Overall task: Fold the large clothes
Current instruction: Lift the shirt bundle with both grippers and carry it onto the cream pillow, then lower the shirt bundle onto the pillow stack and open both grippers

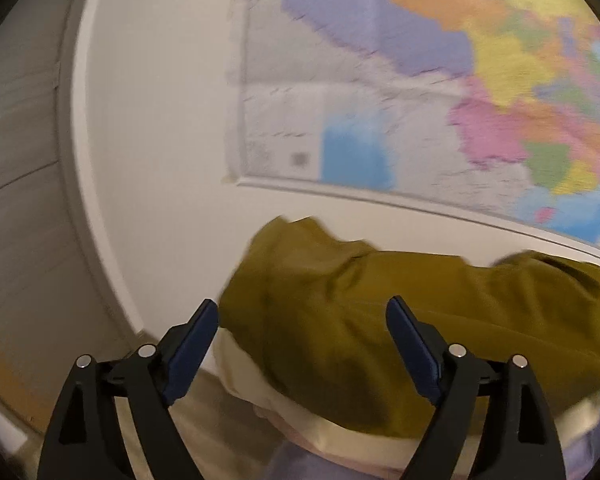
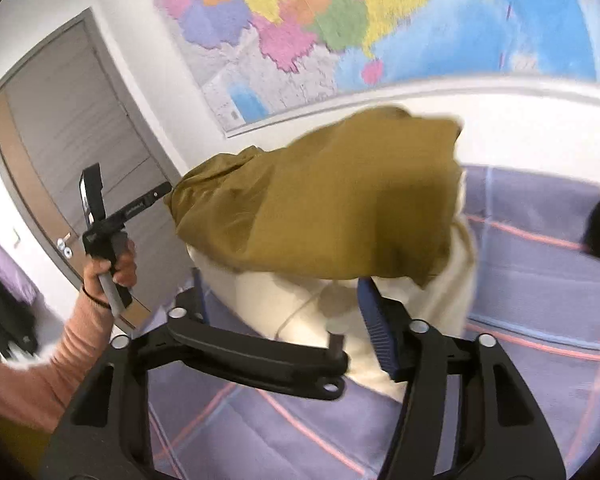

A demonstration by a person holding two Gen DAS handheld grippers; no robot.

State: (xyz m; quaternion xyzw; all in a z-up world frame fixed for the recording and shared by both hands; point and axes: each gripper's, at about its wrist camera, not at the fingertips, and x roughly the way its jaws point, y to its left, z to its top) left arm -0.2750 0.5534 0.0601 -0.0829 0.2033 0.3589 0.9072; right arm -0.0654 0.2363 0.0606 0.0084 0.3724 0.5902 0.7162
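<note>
Ahead of left gripper (image 1: 302,332), olive garment (image 1: 380,320)

Matt olive cloth garment (image 2: 320,208) with cream lining; checked woven bedsheet (image 2: 540,280); glossy paper map (image 1: 440,80); grey wood-grain door (image 2: 72,120).

Black two-finger grippers (image 1: 302,312) with blue pads (image 1: 414,344) and silver rivets; a salmon ribbed sleeve (image 2: 60,364), dark wristband.

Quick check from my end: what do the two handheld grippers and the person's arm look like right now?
Both grippers, left gripper and right gripper, have black angular frames with silver rivets and dark blue ribbed pads. The left hand wears a salmon-pink ribbed sleeve with a dark band at the wrist.
</note>
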